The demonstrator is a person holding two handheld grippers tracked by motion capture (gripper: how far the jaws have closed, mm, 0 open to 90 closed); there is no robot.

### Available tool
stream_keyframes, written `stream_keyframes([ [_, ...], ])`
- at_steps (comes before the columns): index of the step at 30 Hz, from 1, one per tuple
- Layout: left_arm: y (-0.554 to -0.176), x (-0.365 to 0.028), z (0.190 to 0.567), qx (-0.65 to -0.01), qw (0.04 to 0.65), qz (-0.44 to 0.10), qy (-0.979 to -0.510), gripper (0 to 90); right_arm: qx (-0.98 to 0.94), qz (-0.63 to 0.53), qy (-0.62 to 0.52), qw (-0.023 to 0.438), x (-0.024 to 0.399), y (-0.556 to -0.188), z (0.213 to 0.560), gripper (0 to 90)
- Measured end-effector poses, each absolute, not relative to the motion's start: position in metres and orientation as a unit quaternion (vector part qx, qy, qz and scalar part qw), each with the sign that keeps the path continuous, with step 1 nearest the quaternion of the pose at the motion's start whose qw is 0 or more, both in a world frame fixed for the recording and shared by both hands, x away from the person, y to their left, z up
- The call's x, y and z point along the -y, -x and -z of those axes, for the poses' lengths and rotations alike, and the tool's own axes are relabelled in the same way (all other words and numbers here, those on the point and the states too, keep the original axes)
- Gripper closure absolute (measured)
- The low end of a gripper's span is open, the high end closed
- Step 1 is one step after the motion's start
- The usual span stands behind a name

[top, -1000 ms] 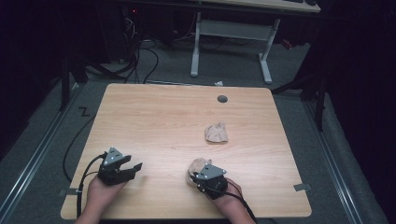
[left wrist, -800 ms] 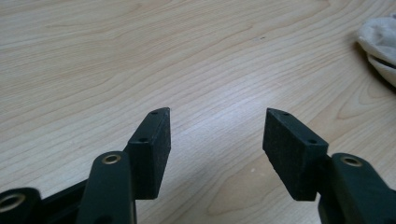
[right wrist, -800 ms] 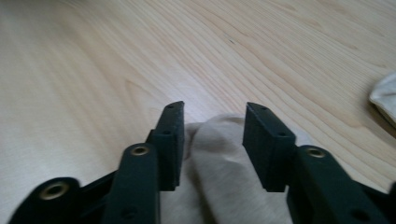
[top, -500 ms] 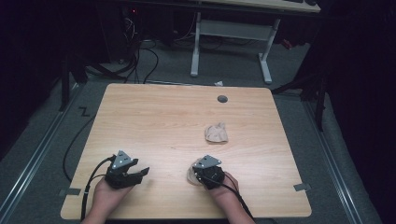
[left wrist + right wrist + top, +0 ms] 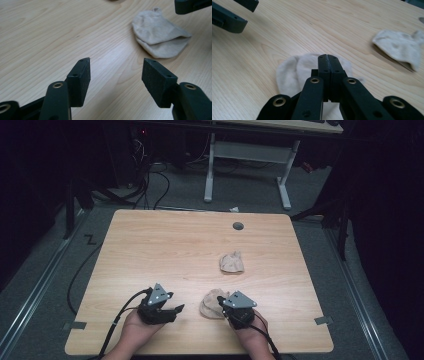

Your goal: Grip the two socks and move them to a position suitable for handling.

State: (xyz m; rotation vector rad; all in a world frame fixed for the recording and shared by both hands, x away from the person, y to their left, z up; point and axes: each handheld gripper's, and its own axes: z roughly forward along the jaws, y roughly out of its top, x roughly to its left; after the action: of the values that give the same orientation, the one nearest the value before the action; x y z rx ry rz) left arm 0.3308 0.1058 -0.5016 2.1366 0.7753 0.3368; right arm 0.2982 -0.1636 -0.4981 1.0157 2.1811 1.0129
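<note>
Socks on the bench, 2 grippers working near the front edge

Right gripper [image 5: 226, 304] sits low over the near sock [image 5: 212, 303], hand [image 5: 248, 330] coming in from the bottom edge with the wrist pretty much level and the nose aimed up-left. Its fingers [image 5: 329, 65] have just been closing and are now clenched flat together over the sock; can't really tell if any cloth is pinched between them. Left gripper [image 5: 172, 310] is off to the sock's left, held just above the wood and pointing right toward it, hand [image 5: 134, 331] cupped under the body. Its fingers [image 5: 80, 75] are released, spread wide with bare wood between them. 2nd sock [image 5: 232, 262] lies crumpled further back, right of center on the bench [image 5: 150, 245], well apart from both grippers.
</note>
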Motion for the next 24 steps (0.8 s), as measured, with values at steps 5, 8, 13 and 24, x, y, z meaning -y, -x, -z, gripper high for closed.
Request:
stream_keyframes([
  [5, -0.332, -0.084, 0.505, -0.289, 0.413, -0.123, -0.855, 43.8, -0.796, -0.373, -0.396, 0.266, 0.177, -0.294, 0.500, 90.0],
  [8, -0.334, -0.072, 0.508, -0.284, 0.410, -0.116, -0.859, 46.7, -0.796, -0.371, -0.399, 0.265, 0.181, -0.291, 0.501, 89.9],
  [13, -0.341, -0.055, 0.513, -0.286, 0.425, -0.068, -0.856, 56.6, -0.799, -0.370, -0.394, 0.261, 0.179, -0.285, 0.503, 86.6],
  [24, -0.341, -0.042, 0.528, -0.287, 0.396, -0.075, -0.869, 84.3, -0.816, -0.368, -0.375, 0.240, 0.164, -0.287, 0.509, 64.8],
])
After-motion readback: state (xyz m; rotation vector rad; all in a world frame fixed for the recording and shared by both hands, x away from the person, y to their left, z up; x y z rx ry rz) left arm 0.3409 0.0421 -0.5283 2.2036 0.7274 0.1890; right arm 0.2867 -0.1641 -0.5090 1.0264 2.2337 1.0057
